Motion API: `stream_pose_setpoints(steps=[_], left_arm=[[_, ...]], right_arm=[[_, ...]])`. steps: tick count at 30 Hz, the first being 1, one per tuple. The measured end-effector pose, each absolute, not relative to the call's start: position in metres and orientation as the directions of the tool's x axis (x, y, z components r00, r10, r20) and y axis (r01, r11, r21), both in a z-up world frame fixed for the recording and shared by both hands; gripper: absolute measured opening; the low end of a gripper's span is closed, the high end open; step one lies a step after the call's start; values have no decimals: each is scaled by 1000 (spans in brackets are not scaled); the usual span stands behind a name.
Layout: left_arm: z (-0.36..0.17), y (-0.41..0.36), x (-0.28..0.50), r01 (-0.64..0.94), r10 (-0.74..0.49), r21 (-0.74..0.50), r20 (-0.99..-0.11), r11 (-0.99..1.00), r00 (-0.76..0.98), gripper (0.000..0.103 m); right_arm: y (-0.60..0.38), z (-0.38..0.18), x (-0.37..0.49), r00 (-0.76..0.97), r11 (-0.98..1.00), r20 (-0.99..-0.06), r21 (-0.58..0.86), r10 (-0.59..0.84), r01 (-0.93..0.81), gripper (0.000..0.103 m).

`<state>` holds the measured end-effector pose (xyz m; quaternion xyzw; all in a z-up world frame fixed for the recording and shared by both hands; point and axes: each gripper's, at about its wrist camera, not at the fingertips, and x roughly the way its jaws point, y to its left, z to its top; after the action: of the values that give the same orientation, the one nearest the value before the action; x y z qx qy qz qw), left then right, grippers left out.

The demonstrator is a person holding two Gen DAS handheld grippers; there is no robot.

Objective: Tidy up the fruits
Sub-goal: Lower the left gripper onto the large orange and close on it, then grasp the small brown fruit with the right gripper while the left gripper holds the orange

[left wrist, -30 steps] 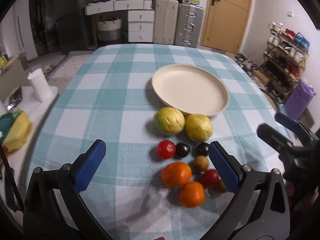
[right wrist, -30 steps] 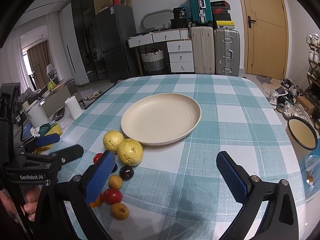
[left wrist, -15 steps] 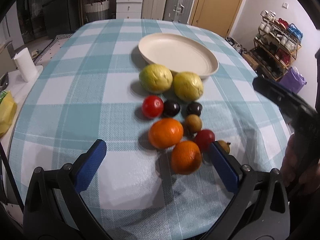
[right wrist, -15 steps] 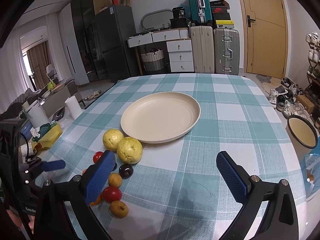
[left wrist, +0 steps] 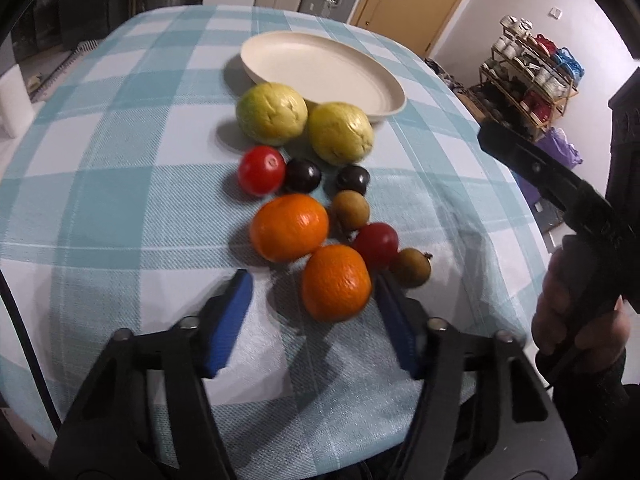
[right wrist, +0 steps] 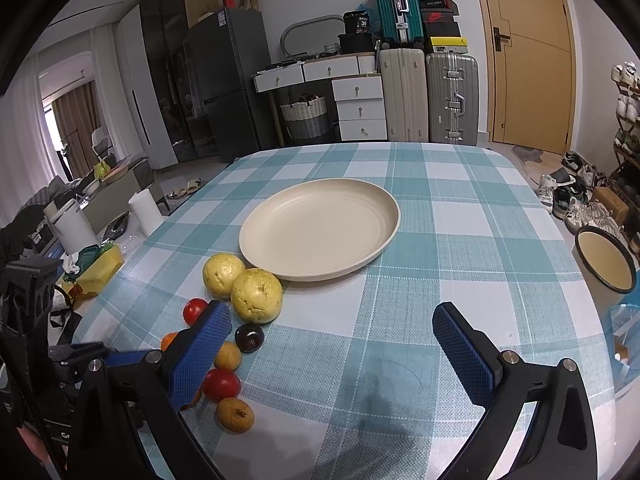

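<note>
A cream plate stands empty on the checked tablecloth. In front of it lie two yellow-green guavas, two red tomatoes, two dark plums, two brown longans, and two oranges. My left gripper is open, its blue pads either side of the near orange, the right pad close to it. My right gripper is open and empty above the cloth, to the right of the fruit.
The table's right edge drops off near a shoe rack. A round bin stands beside the table at the right. Paper rolls and a yellow packet lie on a low surface at the left.
My left gripper has moved forward and down to the fruit pile, and its jaws have narrowed around the near orange. The right gripper has stayed still.
</note>
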<state>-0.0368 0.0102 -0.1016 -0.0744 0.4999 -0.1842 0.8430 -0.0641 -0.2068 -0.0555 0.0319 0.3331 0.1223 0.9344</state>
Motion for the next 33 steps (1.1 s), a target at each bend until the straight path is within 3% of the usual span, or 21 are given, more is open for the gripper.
stream_pose_setpoints(steps=[2, 5, 33], left_arm=[[-103, 11, -37, 238, -403, -330, -810, 913, 425, 48], [-107, 14, -34, 241, -472, -408, -793, 881, 384, 31], [-92, 36, -54, 289, -542, -460, -744, 840, 390, 30]], right_arm=[[-207, -56, -64, 746, 968, -617, 141, 250, -208, 103], [-206, -58, -63, 744, 968, -620, 140, 250, -208, 103], [-183, -72, -47, 652, 927, -662, 229, 371, -296, 103]])
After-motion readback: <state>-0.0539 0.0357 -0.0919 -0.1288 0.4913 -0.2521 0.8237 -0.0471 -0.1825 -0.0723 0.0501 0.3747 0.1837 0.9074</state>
